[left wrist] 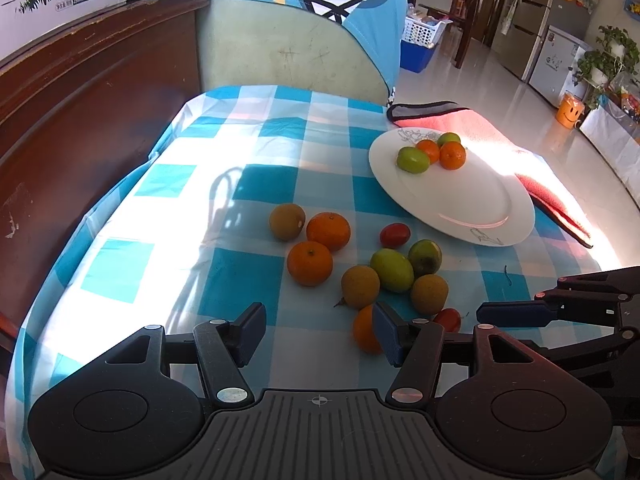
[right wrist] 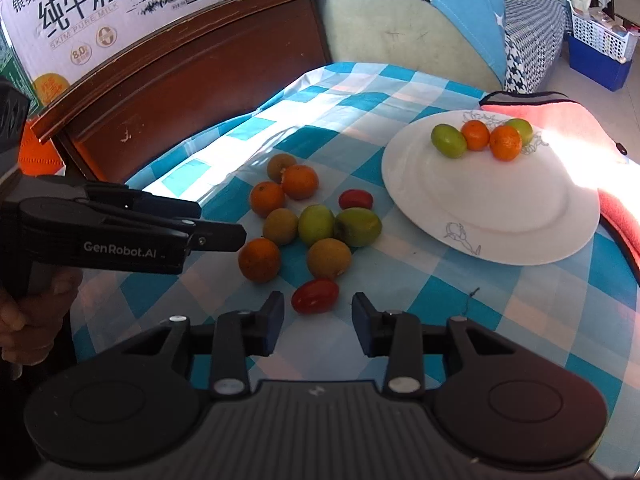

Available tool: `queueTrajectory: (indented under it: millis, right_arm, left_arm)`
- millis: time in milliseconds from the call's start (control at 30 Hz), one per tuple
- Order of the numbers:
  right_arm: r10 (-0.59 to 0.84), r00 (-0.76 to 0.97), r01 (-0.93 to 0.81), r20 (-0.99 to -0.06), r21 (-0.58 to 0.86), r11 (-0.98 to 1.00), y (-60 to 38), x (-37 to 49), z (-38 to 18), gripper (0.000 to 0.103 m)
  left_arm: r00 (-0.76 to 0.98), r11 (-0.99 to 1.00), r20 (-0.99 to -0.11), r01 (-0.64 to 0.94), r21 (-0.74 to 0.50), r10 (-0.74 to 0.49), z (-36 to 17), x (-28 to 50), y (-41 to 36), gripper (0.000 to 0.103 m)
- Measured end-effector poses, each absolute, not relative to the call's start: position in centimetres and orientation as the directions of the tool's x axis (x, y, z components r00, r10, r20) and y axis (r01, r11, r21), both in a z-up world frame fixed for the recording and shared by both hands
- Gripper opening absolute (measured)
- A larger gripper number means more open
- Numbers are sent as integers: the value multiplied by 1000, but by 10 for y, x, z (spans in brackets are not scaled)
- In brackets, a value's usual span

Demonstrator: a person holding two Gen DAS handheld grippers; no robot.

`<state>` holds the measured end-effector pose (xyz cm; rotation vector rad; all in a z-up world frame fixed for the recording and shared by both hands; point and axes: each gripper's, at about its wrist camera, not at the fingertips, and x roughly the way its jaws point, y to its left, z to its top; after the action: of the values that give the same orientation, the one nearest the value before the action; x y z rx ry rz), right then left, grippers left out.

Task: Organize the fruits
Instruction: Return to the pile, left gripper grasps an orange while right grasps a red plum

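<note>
Looking along the left wrist view first: the left gripper [left wrist: 319, 330] hangs over the near edge of the checked tablecloth [left wrist: 168, 184], jaws spread with nothing between them. Its right pad overlaps the nearest mandarin [left wrist: 365, 334], which sits beside that pad rather than centred in the gap. Beyond lie the loose fruits: two more mandarins [left wrist: 310, 263], brown kiwis [left wrist: 360, 286], green jujubes [left wrist: 392, 270] and a cherry tomato [left wrist: 395, 235]. The white plate [left wrist: 472, 216] stands well apart to the upper right, already holding two mandarins and two green fruits at its far rim. The right gripper [left wrist: 504, 314] enters from the right edge, side-on.

Right wrist view: the right gripper [right wrist: 318, 320] has its jaws spread and empty, with the near cherry tomato [right wrist: 315, 296] just ahead, slightly toward the left pad. The left gripper [right wrist: 224, 236] shows side-on at left, held by a hand [right wrist: 28, 320], near the closest mandarin [right wrist: 259, 260].

Judgement: the step in hand looks like a pick of the tomato by the right gripper. To do it well, shift slightly left so the tomato centres, lower until the pads straddle its widest part, and close gently, since its skin is soft and smooth and it may roll. Lift clear of the neighbouring kiwi [right wrist: 329, 258], then set it on the plate's bare near side.
</note>
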<state>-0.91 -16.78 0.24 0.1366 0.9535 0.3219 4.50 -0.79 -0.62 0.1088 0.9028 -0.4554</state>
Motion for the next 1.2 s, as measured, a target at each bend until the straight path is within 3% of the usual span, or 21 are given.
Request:
queueTrajectory:
  millis: [233,533,600,733,1000,1200]
  right_arm:
    - [300,541,-245,-786,194,950,-156,-6,-2,46]
    - [277,556,-262,-784,151,953,-150,-1,-8,45]
    - [275,557,-265,-783,146,953,-149,-1,-9,44]
    - [270,559,-279,-784,128,952,-147,-1,-11,30]
    - [229,564,-222,-793,121,967,-163,-5,-6,30]
    - [208,575,-129,-791,163,978,-180,-2,-3,30]
  left_arm:
    - [518,895,-781,431,-113,-349,-6,45,-10,58]
    - [495,887,-791,444,-125,-360,-11,43,-16,58]
    - [490,885,-792,446,-132,-365,-11,43,-17,58]
    - [480,882,-795,451,-139,-371,-13,42,-20,58]
    - [465,869,-799,476,-137,-381,-18,39,-34,56]
    - [453,864,-807,485,-134,-379,-27,38,-43,47]
